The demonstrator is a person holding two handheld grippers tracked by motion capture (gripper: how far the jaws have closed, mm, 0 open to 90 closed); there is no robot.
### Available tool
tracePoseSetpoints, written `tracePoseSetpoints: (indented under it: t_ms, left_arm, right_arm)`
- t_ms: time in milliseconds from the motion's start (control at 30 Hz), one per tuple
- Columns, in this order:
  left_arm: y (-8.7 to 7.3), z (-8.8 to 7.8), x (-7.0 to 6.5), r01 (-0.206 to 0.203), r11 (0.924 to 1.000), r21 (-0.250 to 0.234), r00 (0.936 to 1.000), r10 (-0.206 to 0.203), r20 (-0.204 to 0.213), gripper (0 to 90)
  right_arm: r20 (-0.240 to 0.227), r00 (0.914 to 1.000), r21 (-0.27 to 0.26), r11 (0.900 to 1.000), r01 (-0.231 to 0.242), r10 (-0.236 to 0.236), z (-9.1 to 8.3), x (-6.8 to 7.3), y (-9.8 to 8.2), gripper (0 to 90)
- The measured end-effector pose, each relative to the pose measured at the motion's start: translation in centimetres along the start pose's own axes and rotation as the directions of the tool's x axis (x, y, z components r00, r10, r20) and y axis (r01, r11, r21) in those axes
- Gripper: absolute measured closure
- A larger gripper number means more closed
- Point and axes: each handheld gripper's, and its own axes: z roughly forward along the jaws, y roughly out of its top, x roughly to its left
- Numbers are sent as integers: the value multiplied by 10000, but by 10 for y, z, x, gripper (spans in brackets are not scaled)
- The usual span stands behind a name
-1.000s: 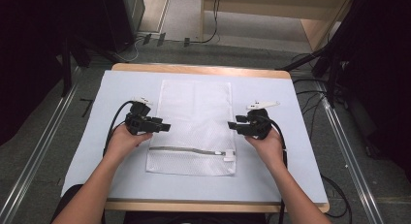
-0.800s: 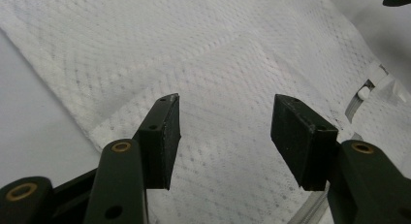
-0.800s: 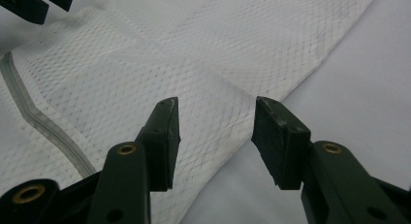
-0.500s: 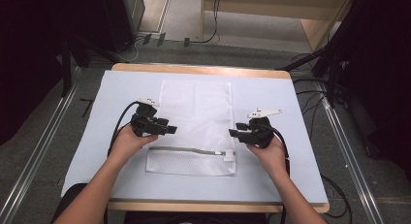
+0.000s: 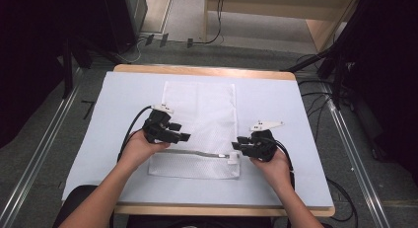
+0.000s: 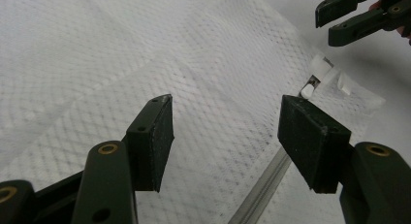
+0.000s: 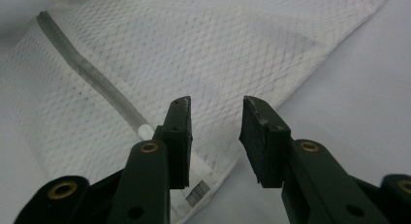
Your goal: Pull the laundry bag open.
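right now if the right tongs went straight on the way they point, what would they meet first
Most likely the white mesh laundry bag: the right tongs, jaws apart with nothing between them, aim at its corner near the zipper pull. Depth is unclear, so they may pass just over it.

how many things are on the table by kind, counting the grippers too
white mesh laundry bag with a grey zipper: 1
black two-jaw grippers: 2, the left gripper and the right gripper
pale blue table cover: 1
total: 4
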Motion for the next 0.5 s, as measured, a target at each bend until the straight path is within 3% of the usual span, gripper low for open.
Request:
tracePoseSetpoints:
  t_ms: [167, 500]
  left_arm:
    - [4, 5, -8, -145, 9999, -69, 9999, 145, 91, 391]
    - [10, 17, -23, -539, 9985, -56, 9980, 541, 324, 405]
  right_arm:
    - [-194, 9998, 195, 9998, 77, -74, 0, 2, -3, 790]
    - [-255, 9992, 823, 9961, 324, -304, 6, 5, -11, 862]
